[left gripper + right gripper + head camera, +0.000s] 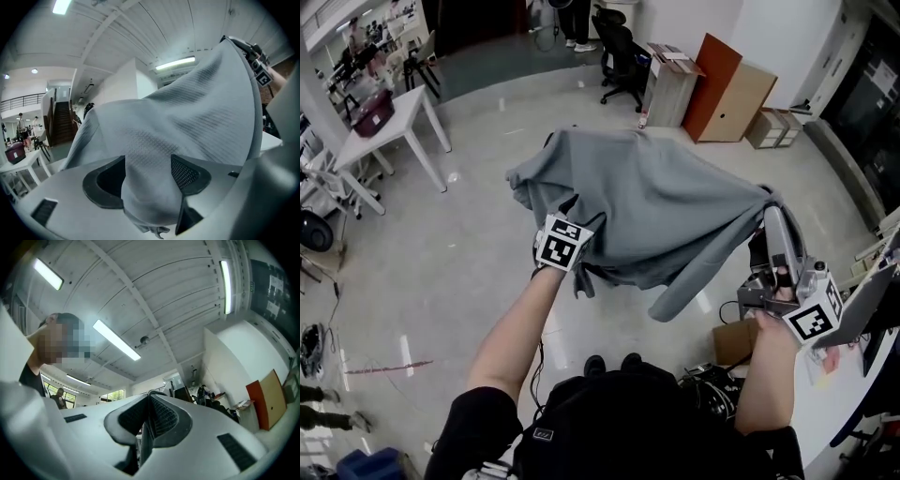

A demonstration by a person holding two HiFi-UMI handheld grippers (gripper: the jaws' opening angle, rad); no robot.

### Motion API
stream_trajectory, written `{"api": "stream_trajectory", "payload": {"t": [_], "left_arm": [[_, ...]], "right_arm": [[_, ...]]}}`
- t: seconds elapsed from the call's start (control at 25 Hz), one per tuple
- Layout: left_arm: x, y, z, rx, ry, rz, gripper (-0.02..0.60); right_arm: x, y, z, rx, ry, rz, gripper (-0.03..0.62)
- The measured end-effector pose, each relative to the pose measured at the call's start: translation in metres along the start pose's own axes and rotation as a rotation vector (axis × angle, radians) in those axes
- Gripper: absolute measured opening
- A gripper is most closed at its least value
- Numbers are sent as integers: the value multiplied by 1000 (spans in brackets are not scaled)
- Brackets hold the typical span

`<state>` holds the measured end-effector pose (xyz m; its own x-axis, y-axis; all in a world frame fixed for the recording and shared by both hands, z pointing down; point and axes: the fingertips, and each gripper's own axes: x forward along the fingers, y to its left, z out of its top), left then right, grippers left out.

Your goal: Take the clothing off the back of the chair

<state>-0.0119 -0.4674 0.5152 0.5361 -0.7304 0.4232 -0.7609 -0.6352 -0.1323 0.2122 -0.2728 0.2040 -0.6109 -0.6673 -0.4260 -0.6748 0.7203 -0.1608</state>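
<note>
– Hanging in the air is where the grey garment (656, 216) is found. Can it be said which hand-held gripper carries it?

– It is carried by the right hand-held gripper (149, 414). Its jaws are pressed together, and in the head view one corner of the cloth is gathered at their tip, high at the right. In that gripper's own view no cloth is made out past the jaws, so the pinch is judged to be a thin one.

– And the left hand-held gripper (150, 174)?

– Its jaws are held wide apart. The cloth is draped over it and a fold hangs down between the jaws, but it is not squeezed. The ribbed pad (186, 172) at one side is left bare.

– How is the garment laid out?

– Its long axis is stretched from the left gripper, which is lower, up to the right one. The rest sags below this line, above the floor (441, 281). No chair back is seen under it, so the garment is judged to be already lifted off.

– On what is the next move turned?

– The cloth lies straight between the left jaws, so only a closing is needed there, it is supposed. If the right pinch is lost first, the garment can slide down to the floor.
</note>
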Motion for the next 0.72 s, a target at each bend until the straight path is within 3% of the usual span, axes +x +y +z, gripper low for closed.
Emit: {"api": "stream_trajectory", "payload": {"t": [0.12,0.28,0.56,0.72], "left_arm": [[8,2,-4,-10,13,1,287],[16,14,-2,-30,25,27,287],[37,52,-1,-71,67,141,288],[34,78,-4,-50,91,205,293]], "right_arm": [[-10,-25,-25,34,49,-89,29],[-16,-45,-74,15,189,-169,31],[-16,-92,-145,1,382,-207,32],[5,-114,-188,-30,479,-203,32]]}}
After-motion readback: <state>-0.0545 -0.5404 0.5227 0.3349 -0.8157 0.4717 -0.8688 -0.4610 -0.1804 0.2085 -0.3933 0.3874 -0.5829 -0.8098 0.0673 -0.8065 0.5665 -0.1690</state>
